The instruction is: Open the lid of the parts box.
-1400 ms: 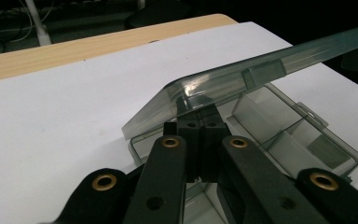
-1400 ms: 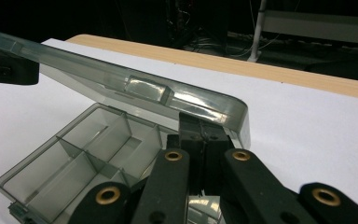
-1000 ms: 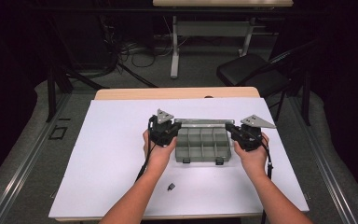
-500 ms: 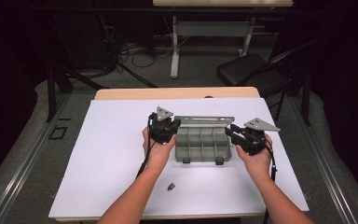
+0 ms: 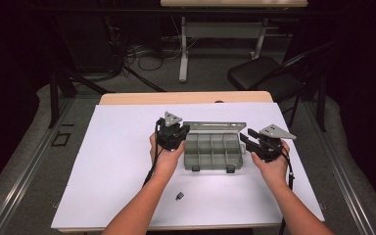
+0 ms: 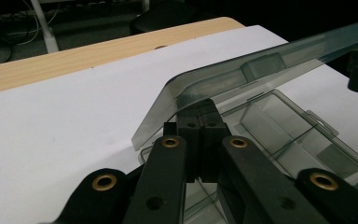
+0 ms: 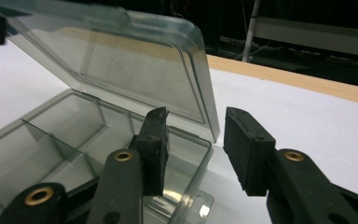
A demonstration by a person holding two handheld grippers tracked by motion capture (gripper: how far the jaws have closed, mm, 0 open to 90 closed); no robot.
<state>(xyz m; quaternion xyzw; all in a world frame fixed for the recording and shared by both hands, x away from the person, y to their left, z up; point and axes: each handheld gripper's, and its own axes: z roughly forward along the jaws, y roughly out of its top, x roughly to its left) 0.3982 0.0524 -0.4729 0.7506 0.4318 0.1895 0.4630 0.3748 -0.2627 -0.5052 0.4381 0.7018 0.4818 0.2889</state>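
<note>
You are working on the plastic box (image 5: 213,152), which is sitting on the white sheet (image 5: 103,161) in the middle of the table, between your two hands, with its lid (image 5: 214,127) standing part-way up at the far edge.

Nearest you, a small dark piece (image 5: 179,196) is lying loose on the sheet, well apart from the box; too small to identify, and a sliding forearm could sweep it off.

Your left gripper (image 6: 200,140) is pressing its jaws together at the lid's left end. The jaw tips are going under the lid edge (image 6: 223,88), so I cannot tell whether they are pinching the plastic or just propping it. If they are only propping it, the lid could slip off and drop shut.

Your right gripper (image 7: 196,149) is holding its jaws apart, gripping nothing, with the near right corner of the box (image 7: 193,196) lying between them and the lid's right edge (image 7: 200,84) beyond. With only one end supported, the thin lid could twist, and the light box could skid or tip on the smooth sheet if you are lifting harder.

The compartments are looking empty, though tinted walls and glare are making that uncertain. The hinge along the far side is hidden behind the lid.
</note>
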